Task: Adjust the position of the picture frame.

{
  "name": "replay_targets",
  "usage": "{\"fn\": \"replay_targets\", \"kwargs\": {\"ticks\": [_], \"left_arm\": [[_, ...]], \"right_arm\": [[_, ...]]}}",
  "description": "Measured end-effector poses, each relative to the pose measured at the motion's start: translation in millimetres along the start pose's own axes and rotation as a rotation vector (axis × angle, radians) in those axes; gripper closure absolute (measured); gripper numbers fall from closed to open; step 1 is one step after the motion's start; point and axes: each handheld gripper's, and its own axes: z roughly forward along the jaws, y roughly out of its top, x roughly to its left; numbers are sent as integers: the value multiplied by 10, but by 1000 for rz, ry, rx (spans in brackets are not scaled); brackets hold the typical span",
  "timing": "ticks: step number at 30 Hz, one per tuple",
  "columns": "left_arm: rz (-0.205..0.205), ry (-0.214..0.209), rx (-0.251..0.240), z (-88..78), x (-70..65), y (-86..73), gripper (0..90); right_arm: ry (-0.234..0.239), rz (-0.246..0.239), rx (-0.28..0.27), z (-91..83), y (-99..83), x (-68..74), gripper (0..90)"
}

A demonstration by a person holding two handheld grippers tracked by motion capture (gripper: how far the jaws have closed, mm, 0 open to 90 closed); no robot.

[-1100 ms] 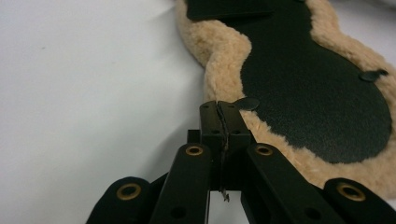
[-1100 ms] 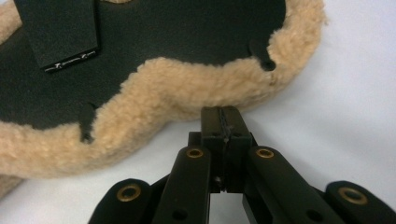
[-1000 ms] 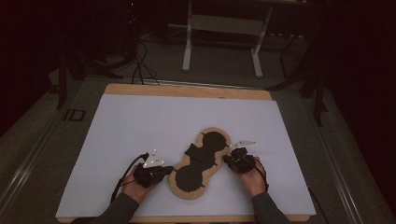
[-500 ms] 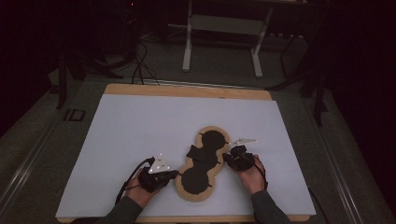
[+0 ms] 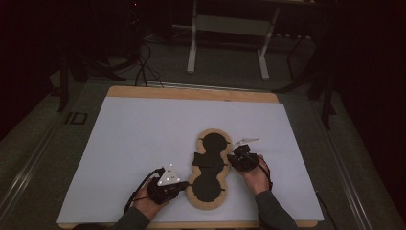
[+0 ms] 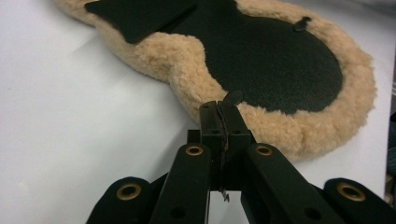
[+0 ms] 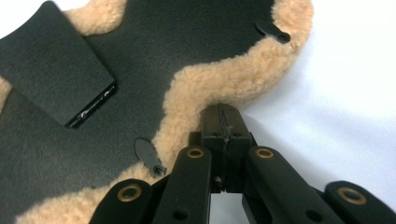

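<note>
Beside fleece-edged pad [image 5: 209, 168], bare white tabletop [image 5: 134, 143].

The fleece-edged pad [image 5: 209, 168] lies on the white sheet [image 5: 143, 139], left gripper [image 5: 181, 185] at its left edge, right gripper [image 5: 231, 160] at its right.

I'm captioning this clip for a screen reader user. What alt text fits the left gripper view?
The left gripper, jaws shut, has its tips at the tan fleece edge of a peanut-shaped pad with a black center, lying on a white table cover. A small black tab sits just past the tips.
</note>
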Motion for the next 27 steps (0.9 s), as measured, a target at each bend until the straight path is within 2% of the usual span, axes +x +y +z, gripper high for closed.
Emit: {"fn": "replay_targets", "kwargs": {"ticks": [9,10,13,18,27], "left_arm": [[2,-15,-4,22,-83,8,900],[19,-21,-4,38,-147,13,900],[37,-30,-8,56,-206,24,900],[36,-54,-18,72,-249,46,900],[50,-61,-25,97,-306,52,900]], "right_arm": [[-11,-20,21,47,103,29,900],[-11,-22,23,68,132,40,900],[-15,-35,28,96,173,57,900],[-17,-47,36,141,237,95,900],[-12,-52,48,196,316,141,900]]}}
